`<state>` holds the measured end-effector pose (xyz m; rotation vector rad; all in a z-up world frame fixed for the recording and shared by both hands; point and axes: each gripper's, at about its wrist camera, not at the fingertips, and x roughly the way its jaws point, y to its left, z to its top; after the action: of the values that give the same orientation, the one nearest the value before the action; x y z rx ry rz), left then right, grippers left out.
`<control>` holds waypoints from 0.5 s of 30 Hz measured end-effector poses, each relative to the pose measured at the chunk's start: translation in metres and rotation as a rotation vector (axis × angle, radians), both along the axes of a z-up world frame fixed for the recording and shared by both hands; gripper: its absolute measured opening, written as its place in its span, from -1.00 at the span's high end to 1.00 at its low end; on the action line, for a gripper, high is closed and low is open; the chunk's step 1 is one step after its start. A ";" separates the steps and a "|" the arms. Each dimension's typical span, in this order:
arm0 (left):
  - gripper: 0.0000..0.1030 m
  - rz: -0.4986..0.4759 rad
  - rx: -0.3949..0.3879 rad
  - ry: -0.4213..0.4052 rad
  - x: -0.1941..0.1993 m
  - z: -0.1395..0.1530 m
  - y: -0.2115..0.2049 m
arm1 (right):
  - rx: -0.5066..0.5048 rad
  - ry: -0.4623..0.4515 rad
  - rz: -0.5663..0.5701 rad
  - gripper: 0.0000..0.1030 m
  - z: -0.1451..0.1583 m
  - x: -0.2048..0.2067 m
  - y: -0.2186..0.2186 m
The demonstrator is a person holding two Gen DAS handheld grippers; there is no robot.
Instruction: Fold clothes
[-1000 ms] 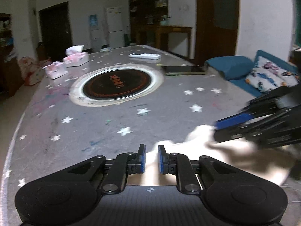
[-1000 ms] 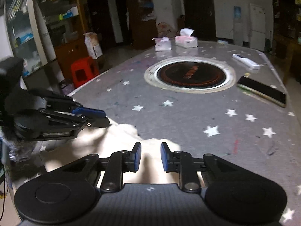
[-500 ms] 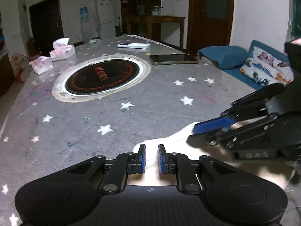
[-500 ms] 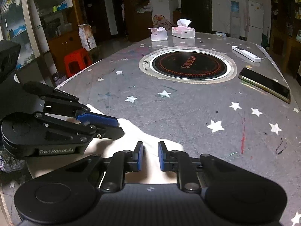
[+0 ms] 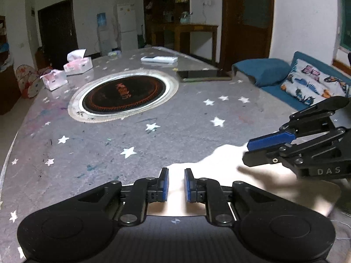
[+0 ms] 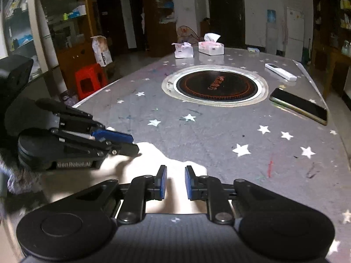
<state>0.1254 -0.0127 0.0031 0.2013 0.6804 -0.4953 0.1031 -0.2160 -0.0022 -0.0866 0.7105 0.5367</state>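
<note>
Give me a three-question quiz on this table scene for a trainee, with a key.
1. True or false: the phone lies inside the round hob ring.
2. What do the left gripper and right gripper both reach onto? A remote; B pale cloth; C stool.
3. How many tissue boxes stand at the table's far end?
Key: 1 false, it lies beside the ring; 2 B; 3 two.
</note>
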 end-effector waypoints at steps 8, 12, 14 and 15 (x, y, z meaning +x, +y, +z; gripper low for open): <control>0.66 0.071 -0.039 -0.010 -0.037 0.002 0.021 | -0.026 0.056 -0.048 0.71 -0.022 -0.007 -0.015; 0.60 0.142 -0.046 0.000 -0.049 -0.001 0.042 | -0.030 0.040 -0.056 0.71 -0.024 -0.008 -0.018; 0.60 0.174 -0.052 0.010 -0.050 -0.005 0.050 | -0.024 0.024 -0.058 0.70 -0.021 -0.009 -0.017; 0.60 0.190 -0.055 0.015 -0.050 -0.007 0.053 | -0.017 0.012 -0.059 0.70 -0.018 -0.010 -0.016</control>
<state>0.0755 0.0406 -0.0034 0.0806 0.6923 -0.3334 0.0934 -0.2324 -0.0202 -0.0778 0.7274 0.4747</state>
